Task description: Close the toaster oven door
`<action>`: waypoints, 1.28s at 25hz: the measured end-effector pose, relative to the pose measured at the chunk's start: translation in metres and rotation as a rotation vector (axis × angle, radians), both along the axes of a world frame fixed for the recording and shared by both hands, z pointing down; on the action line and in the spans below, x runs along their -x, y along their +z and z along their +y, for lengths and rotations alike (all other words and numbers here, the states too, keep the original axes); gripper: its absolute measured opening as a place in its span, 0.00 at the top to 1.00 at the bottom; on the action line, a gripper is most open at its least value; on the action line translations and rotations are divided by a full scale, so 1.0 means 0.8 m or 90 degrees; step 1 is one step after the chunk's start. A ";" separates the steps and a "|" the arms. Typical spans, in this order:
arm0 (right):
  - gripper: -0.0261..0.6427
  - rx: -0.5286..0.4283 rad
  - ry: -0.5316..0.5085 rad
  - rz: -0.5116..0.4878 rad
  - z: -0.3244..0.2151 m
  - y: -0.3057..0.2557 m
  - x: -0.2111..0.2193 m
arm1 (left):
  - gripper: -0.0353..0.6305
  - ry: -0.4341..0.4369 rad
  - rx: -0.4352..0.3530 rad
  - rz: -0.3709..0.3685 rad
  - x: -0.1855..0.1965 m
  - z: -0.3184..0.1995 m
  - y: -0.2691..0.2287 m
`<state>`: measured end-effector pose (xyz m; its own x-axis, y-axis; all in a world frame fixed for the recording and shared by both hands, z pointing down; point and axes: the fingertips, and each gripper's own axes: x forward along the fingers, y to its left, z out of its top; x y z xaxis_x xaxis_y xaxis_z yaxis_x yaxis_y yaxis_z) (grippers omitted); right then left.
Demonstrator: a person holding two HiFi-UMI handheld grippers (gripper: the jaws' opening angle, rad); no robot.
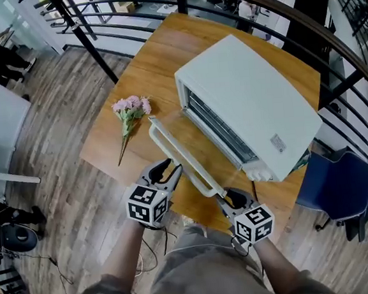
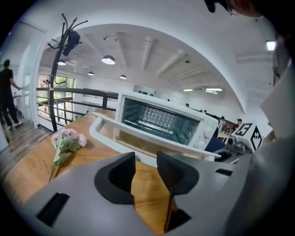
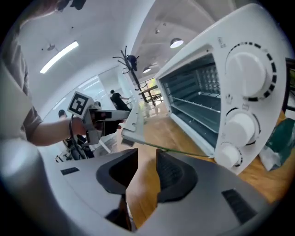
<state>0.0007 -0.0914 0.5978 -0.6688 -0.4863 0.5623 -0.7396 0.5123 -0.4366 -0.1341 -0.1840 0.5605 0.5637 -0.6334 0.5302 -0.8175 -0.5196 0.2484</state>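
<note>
The left gripper (image 1: 167,171) is held low at the near edge of the table, its jaws spread with only bare wood showing between them, pointing at the long side of the door's handle and stopping just short of it. The right gripper (image 1: 234,199) sits off to the other side, at the handle's right-hand end, jaws also parted and holding nothing; in the right gripper view the door's edge lies just ahead of the tips, not between them. Both forearms reach forward and down from the person's body, bare below the elbow, the marker cubes facing up.

The toaster oven door (image 1: 199,142) is dropped fully open, lying about level over the tabletop with its white handle (image 1: 173,152) nearest the person. Behind it stands the white toaster oven (image 1: 250,92), set at an angle across the table, wire racks visible in the open cavity and three round knobs (image 3: 243,70) down its right side.

Left of the door, well apart from it, a small bunch of pink flowers (image 1: 130,112) lies on the wooden table (image 1: 148,66). A blue chair (image 1: 335,181) stands at the table's right, and a dark railing (image 1: 88,36) curves round beyond.
</note>
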 end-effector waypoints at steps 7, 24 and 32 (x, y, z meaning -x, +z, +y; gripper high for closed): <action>0.79 -0.031 0.088 -0.048 -0.052 -0.035 -0.041 | 0.69 0.007 -0.042 0.035 -0.053 -0.064 -0.058; 0.79 -0.063 0.064 -0.084 -0.046 -0.081 -0.053 | 0.59 0.002 -0.016 0.049 -0.101 -0.126 -0.087; 0.81 -0.112 0.033 -0.106 -0.058 -0.141 -0.044 | 0.66 0.018 -0.104 -0.010 -0.103 -0.108 -0.136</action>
<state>0.0357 -0.1374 0.4849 -0.7167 -0.6035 0.3494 -0.6921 0.5543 -0.4623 -0.0516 -0.2706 0.4515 0.5743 -0.6962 0.4307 -0.8055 -0.5744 0.1458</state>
